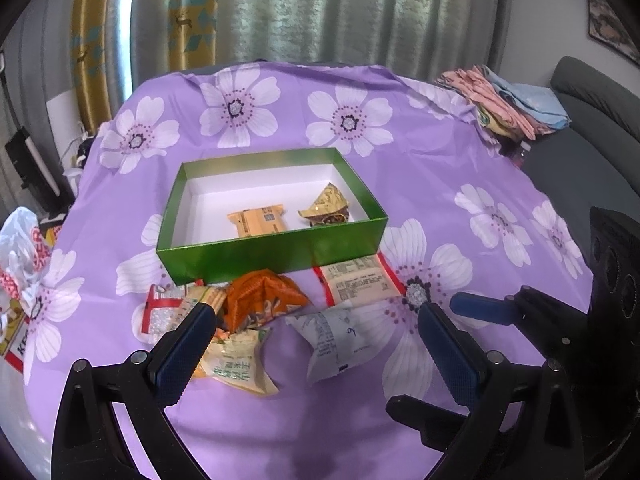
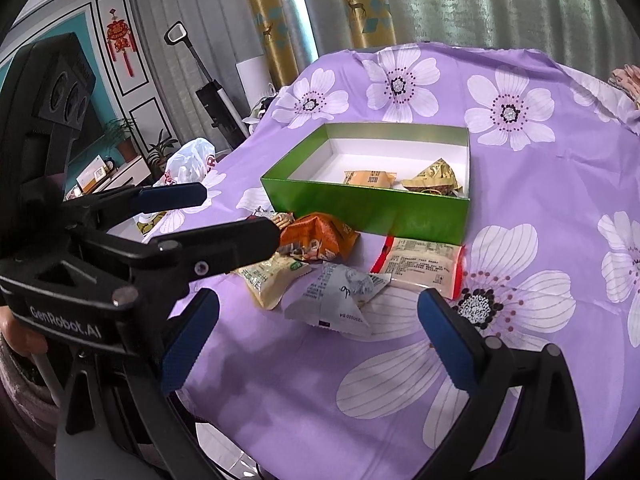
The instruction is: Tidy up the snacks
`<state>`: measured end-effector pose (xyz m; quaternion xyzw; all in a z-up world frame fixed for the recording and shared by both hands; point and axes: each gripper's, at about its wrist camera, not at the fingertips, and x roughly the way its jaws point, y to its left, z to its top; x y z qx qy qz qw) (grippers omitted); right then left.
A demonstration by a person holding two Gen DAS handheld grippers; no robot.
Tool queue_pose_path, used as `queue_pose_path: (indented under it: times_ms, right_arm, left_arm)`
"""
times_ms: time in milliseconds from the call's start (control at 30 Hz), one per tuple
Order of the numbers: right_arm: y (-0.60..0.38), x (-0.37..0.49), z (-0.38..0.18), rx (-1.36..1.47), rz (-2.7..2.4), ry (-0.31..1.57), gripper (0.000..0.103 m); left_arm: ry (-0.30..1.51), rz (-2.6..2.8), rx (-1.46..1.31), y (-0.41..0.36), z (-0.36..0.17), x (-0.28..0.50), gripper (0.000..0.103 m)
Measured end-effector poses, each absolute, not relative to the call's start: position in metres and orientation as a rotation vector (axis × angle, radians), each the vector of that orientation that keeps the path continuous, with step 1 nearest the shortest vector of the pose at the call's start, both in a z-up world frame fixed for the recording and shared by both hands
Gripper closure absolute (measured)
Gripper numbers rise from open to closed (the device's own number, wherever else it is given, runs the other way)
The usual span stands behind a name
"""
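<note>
A green box (image 1: 272, 254) (image 2: 360, 204) with a white inside stands on the purple flowered cloth. It holds an orange packet (image 1: 258, 220) (image 2: 370, 178) and a gold packet (image 1: 326, 208) (image 2: 434, 180). In front of it lie loose snacks: an orange bag (image 1: 264, 300) (image 2: 320, 236), a white packet (image 1: 334, 338) (image 2: 340, 300), a red-edged packet (image 1: 358, 280) (image 2: 424, 266), a yellow-green packet (image 1: 236, 364) (image 2: 272, 276) and a red-white one (image 1: 160, 312). My left gripper (image 1: 316, 312) (image 2: 240, 212) is open above these snacks. My right gripper (image 2: 318, 304) (image 1: 492, 300) is open just beside it, holding nothing.
Folded cloths (image 1: 504, 100) lie at the table's far right, next to a grey sofa (image 1: 592, 140). A white plastic bag (image 1: 20, 248) (image 2: 188, 164) sits off the left edge. Curtains (image 1: 320, 12) hang behind. A vacuum (image 2: 212, 96) and plants (image 2: 128, 136) stand at the left.
</note>
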<state>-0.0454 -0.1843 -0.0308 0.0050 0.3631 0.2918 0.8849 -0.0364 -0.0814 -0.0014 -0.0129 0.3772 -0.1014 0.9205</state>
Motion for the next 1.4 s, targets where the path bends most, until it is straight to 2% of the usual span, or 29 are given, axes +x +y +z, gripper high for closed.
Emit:
queue_pose_path:
  times_ms: [567, 933, 1333, 1400]
  right_arm:
    - [-0.181, -0.038, -0.051, 0.024, 0.622, 0.804, 0.003]
    - [-0.174, -0.028, -0.075, 0.034, 0.644, 0.864, 0.003]
    - [-0.166, -0.013, -0.104, 0.068, 0.67, 0.922, 0.009]
    - [-0.166, -0.011, -0.108, 0.078, 0.674, 0.93, 0.014]
  left_arm:
    - [0.854, -0.245, -0.053, -0.081, -0.027, -0.026, 0.002]
    - [0.966, -0.3, -0.169, -0.065, -0.066, -0.018, 0.002]
    - [1.037, -0.372, -0.23, -0.074, -0.09, -0.001, 0.002]
    - [1.043, -0.381, -0.23, -0.075, -0.092, 0.001, 0.003]
